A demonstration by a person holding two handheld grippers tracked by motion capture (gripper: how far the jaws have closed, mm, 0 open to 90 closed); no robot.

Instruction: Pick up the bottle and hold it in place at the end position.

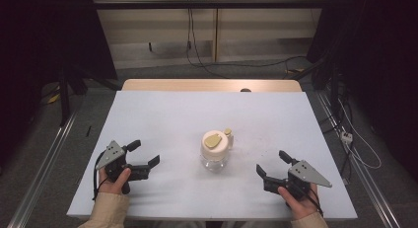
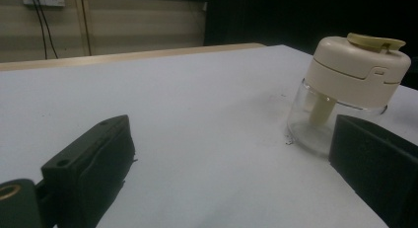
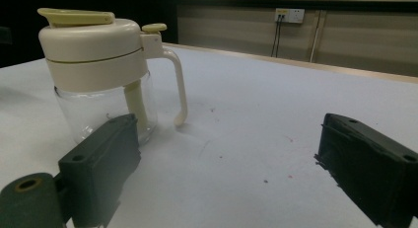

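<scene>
The clear glass jar with a cream plastic lid and side handle (image 1: 215, 150) looks empty, light, rigid, breakable and slick, so the cream lid or handle suits either hand-held gripper, left (image 1: 146, 162) and right (image 1: 269, 164) both standing with jaws apart and empty.

Between the two tools stands a jar (image 1: 215, 158) of clear, glossy glass or plastic, which of the two I cannot tell, topped by a smooth cream plastic lid (image 1: 215, 141) with a faint sheen and a matching plastic handle (image 3: 178, 87). The left tool (image 1: 146, 156) and right tool (image 1: 272, 163) have matt black plastic-looking jaws, each carrying a dull grey plate that looks like metal. Under them the tabletop (image 1: 172, 119) wears a matt white covering, lightly speckled, with bare light wood along its far edge.
</scene>
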